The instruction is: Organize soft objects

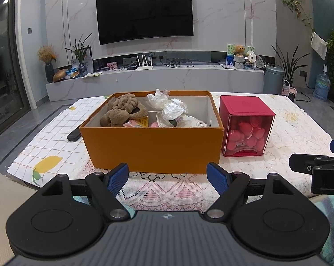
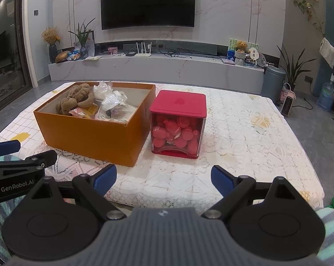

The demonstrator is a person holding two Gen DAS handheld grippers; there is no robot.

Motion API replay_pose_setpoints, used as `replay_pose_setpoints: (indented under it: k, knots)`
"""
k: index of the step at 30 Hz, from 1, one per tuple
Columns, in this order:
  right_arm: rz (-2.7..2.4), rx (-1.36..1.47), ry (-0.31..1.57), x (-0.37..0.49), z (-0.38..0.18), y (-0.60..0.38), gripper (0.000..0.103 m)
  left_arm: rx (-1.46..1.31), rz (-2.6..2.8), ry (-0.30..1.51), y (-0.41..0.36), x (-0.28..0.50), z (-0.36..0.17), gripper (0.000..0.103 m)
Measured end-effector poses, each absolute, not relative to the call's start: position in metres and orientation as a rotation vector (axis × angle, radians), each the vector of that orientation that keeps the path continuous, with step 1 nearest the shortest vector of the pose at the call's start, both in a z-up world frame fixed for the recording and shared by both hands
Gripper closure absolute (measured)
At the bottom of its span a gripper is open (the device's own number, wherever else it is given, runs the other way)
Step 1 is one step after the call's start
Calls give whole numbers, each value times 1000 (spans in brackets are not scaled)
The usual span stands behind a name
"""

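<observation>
Blue-padded fingers of the left gripper (image 1: 167,178) stand wide apart at the bottom centre of the left wrist view, holding nothing, poised over the lace tablecloth (image 1: 167,190) just short of the orange box (image 1: 153,148). At the lower right edge of that frame the right gripper (image 2: 163,179) pokes in; in its own view its jaws are likewise spread wide and empty, above bare lace at bottom centre.

Moving outward, the orange box sits mid-frame with its top open. Inside, toward its left end, lies a brown plush toy (image 1: 122,112); toward the centre are crinkled plastic bags (image 1: 169,108) and some pink and yellow packets I cannot identify. Just beside the box's right wall stands a red dispenser box (image 1: 246,126), lid on, full of round pink pieces. A dark remote (image 1: 73,135) lies against the box's left side.

Judging by this, the soft things are already gathered in the box and none show loose on the cloth, so the sorting looks nearly or wholly done, unless items must be rearranged
</observation>
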State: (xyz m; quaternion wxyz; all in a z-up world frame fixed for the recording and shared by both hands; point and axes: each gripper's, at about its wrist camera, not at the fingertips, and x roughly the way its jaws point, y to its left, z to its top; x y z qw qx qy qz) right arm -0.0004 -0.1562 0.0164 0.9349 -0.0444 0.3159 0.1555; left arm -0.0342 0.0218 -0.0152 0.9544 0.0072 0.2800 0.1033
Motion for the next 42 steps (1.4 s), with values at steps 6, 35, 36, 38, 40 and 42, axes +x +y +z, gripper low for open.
replay_pose_setpoints:
  k: [6,35,36,38,40,42]
  knots:
    - [316,-92,644,-1,17,-156,12,13,209,569,22,-35,-15,9]
    - [323,-93,643,-3,17,-156,9,2,203,573,21,-38,-15,9]
    - [325,-93,644,-4,16,-156,9,2,203,572,21,-38,-15,9]
    - [326,-95,646,-4,16,-155,9,1,203,572,21,-38,-15,9]
    - [328,-97,647,-5,15,-155,9,1,204,572,21,-39,-15,9]
    - [328,-97,646,-6,15,-155,9,1,203,573,21,-38,-15,9]
